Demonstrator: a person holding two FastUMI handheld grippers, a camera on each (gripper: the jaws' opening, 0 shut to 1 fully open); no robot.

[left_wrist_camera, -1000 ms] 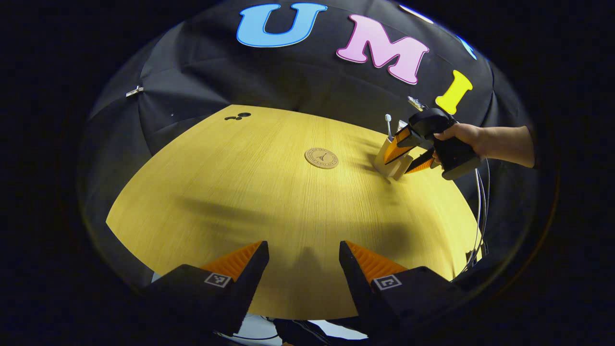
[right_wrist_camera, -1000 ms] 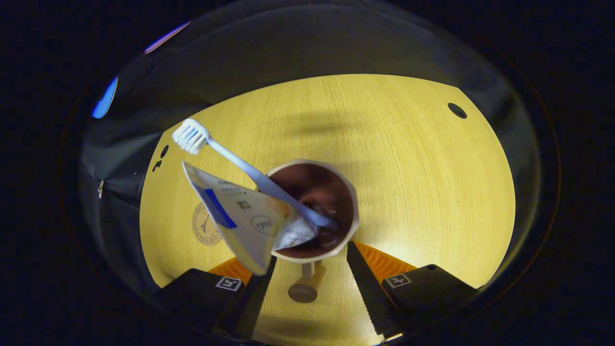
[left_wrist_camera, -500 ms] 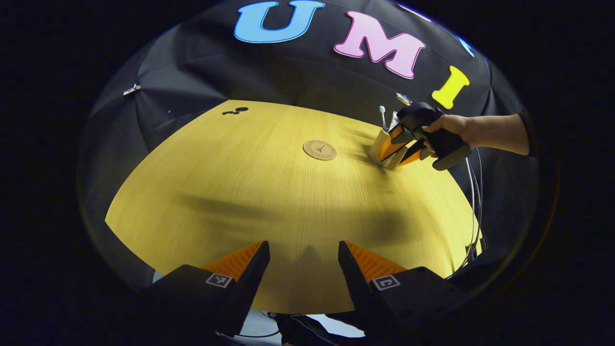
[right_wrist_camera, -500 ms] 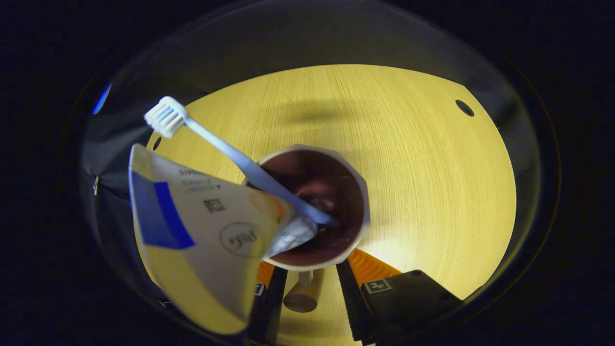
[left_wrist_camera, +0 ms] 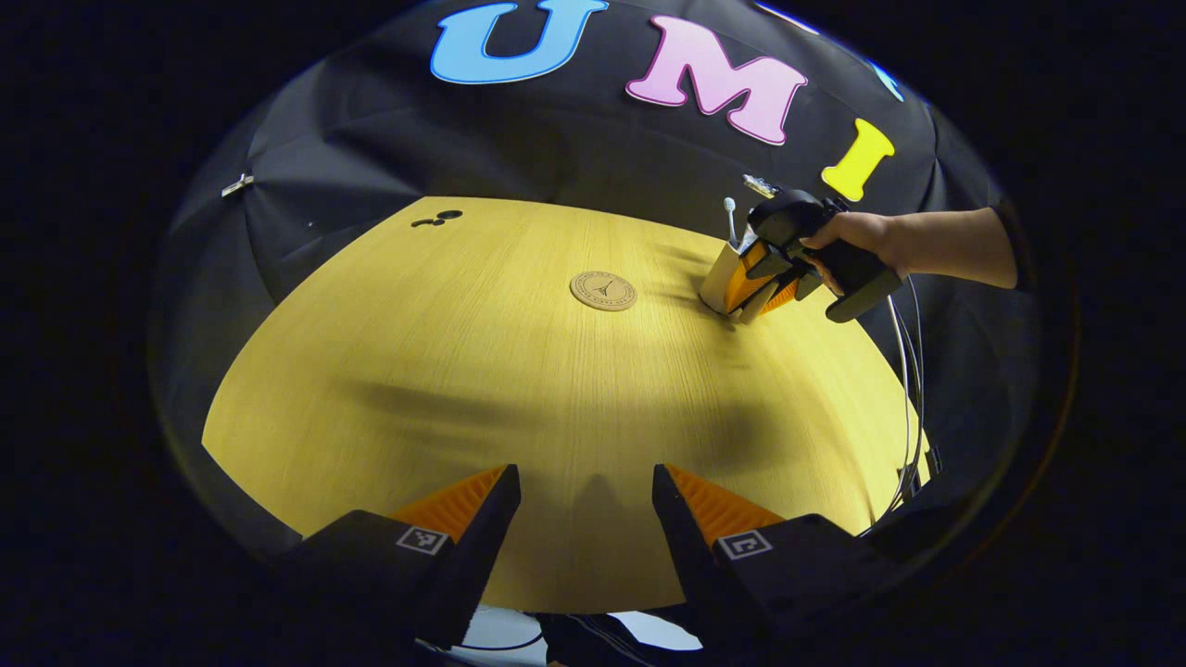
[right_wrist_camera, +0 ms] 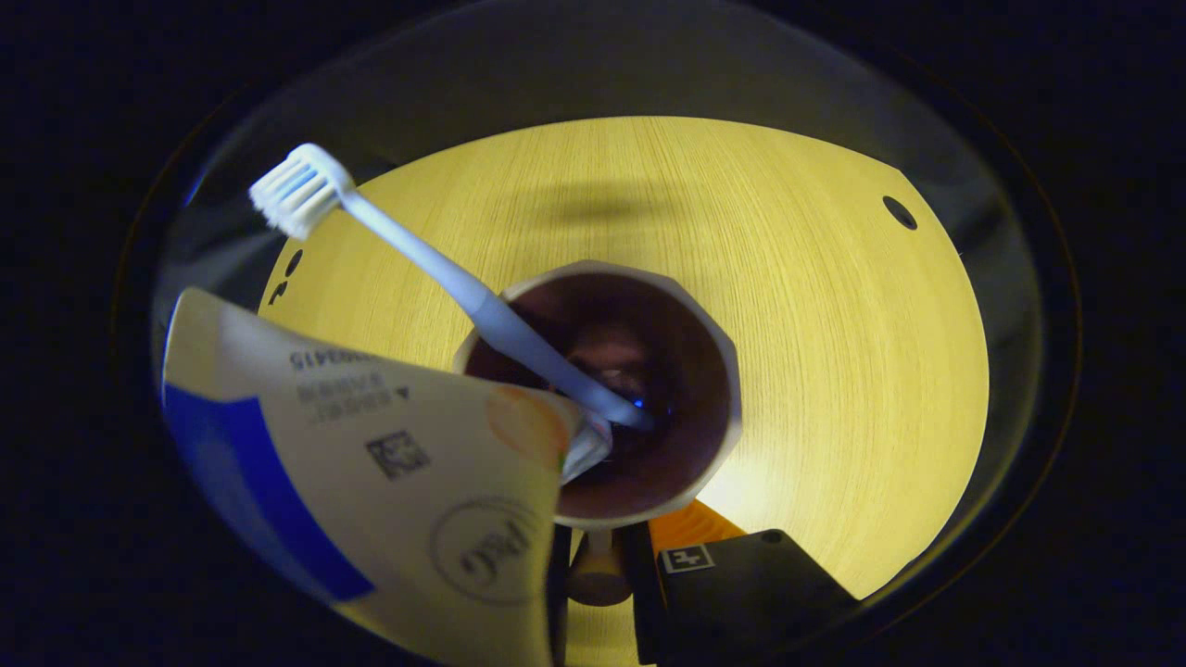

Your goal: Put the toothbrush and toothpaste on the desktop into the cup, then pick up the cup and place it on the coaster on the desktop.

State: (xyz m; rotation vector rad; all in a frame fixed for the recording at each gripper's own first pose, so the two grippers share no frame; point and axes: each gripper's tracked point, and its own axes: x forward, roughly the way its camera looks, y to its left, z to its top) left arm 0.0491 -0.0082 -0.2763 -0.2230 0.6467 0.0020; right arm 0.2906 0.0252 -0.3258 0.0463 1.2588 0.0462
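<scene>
A pale cup (right_wrist_camera: 732,408) with a dark inside stands on the yellow table and holds a white toothbrush (right_wrist_camera: 389,236) and a toothpaste tube (right_wrist_camera: 389,472), both leaning out to the left. My right gripper (right_wrist_camera: 598,593) is shut on the cup's handle (right_wrist_camera: 598,570) at the near side; the tube hides most of its left finger. In the left gripper view the cup (left_wrist_camera: 718,278) stands right of the round coaster (left_wrist_camera: 603,290), with the right gripper (left_wrist_camera: 760,292) and a hand (left_wrist_camera: 857,243) at it. My left gripper (left_wrist_camera: 586,519) hangs open over the near table edge.
The round wooden table (left_wrist_camera: 482,371) has small dark holes (left_wrist_camera: 435,220) at its far left and one hole (right_wrist_camera: 901,212) at the far right in the right gripper view. Cables (left_wrist_camera: 913,389) hang off the table's right edge.
My right gripper has moved in on the cup and its fingers have drawn together around the handle. The left gripper has stayed open and nearly still.
</scene>
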